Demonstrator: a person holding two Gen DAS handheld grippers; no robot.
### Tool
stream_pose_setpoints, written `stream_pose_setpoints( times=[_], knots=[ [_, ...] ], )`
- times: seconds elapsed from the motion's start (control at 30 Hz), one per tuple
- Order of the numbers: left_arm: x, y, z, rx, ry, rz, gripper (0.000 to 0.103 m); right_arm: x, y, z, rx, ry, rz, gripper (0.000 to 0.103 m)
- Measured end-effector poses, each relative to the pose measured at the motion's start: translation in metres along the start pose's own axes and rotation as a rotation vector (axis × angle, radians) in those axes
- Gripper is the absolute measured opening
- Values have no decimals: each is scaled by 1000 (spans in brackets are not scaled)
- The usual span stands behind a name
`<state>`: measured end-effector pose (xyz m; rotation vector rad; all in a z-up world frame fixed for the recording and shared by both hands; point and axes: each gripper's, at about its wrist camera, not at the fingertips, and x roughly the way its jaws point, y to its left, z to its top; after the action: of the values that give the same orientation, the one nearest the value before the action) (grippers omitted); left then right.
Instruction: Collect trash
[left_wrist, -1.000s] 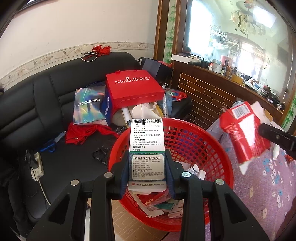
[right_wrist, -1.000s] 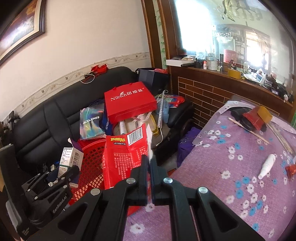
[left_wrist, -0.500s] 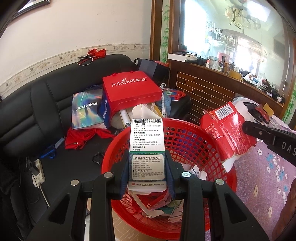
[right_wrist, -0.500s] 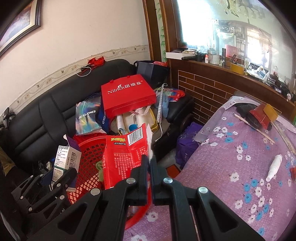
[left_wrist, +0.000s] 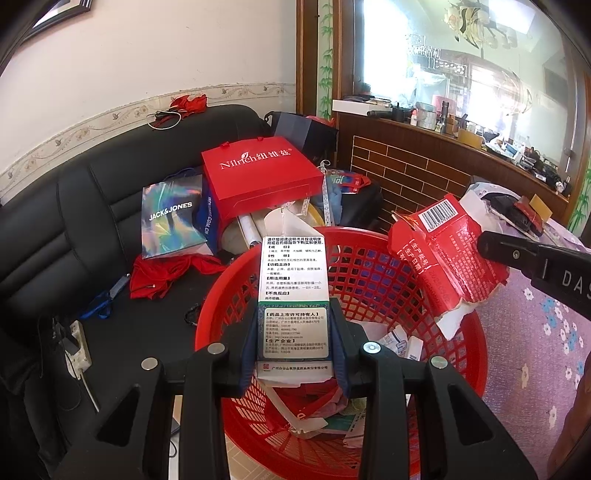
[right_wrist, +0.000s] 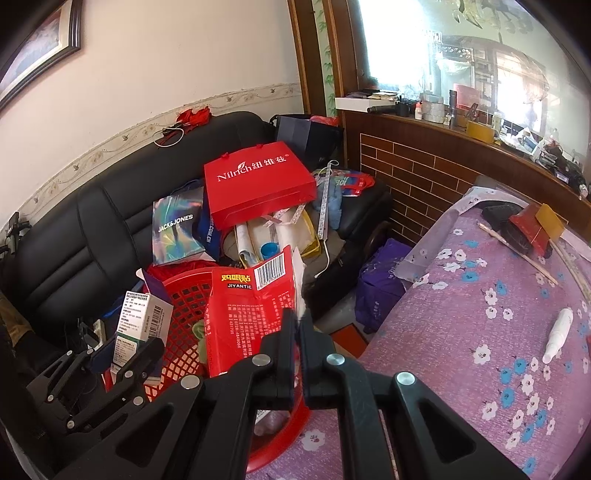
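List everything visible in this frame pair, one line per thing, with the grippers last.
Basket: one, red mesh, between sofa and table, holding paper scraps.
Medicine box: one, white and green, over the basket.
Torn packet: one, red with barcode, over the basket's rim.
Nilrich bag: one, red, on the sofa.
Jack&Jones bag: one, iridescent, leaning on the sofa.
Sofa: one, black.
Tablecloth: one, purple, floral.
Spray bottle: one, white, lying on the tablecloth.
Left gripper: shut on the medicine box.
Right gripper: shut on the torn packet.
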<state>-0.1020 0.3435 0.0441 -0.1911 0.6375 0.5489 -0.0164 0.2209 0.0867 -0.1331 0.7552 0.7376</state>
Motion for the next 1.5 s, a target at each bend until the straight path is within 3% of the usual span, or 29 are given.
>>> stream_pose_setpoints(
  times=[0.4, 0.47, 0.53, 0.6, 0.67, 0.77, 0.97, 1.13, 1.3, 1.5],
  knots=[
    [7, -2, -2, 11, 1, -15, 33, 15, 0, 0, 7, 25, 11, 6],
    [8, -3, -3, 17, 3, -23, 33, 15, -1, 0, 12, 26, 12, 14],
    [9, -2, -4, 22, 3, -25, 33, 13, -4, -1, 27, 21, 22, 29],
    [9, -3, -4, 28, 1, -26, 41, 8, -8, 0, 43, 5, 19, 30],
    [7, -3, -4, 28, -13, -20, 64, 4, -12, 2, 55, -3, 28, 30],
    [2, -6, -3, 42, -33, -11, 67, -5, -17, 3, 70, -15, 31, 33],
    [-7, -9, -3, 39, -53, -13, 84, -26, -27, 0, 92, -44, 13, 53],
    [-20, -11, -2, 34, -82, 2, 95, -46, -35, -5, 82, -82, -52, 80],
    [-35, -13, -5, 30, -107, 30, 99, -62, -38, -16, 62, -93, -99, 90],
    [-54, -16, -10, 13, -126, 59, 101, -80, -45, -37, 59, -99, -158, 94]
  ],
)
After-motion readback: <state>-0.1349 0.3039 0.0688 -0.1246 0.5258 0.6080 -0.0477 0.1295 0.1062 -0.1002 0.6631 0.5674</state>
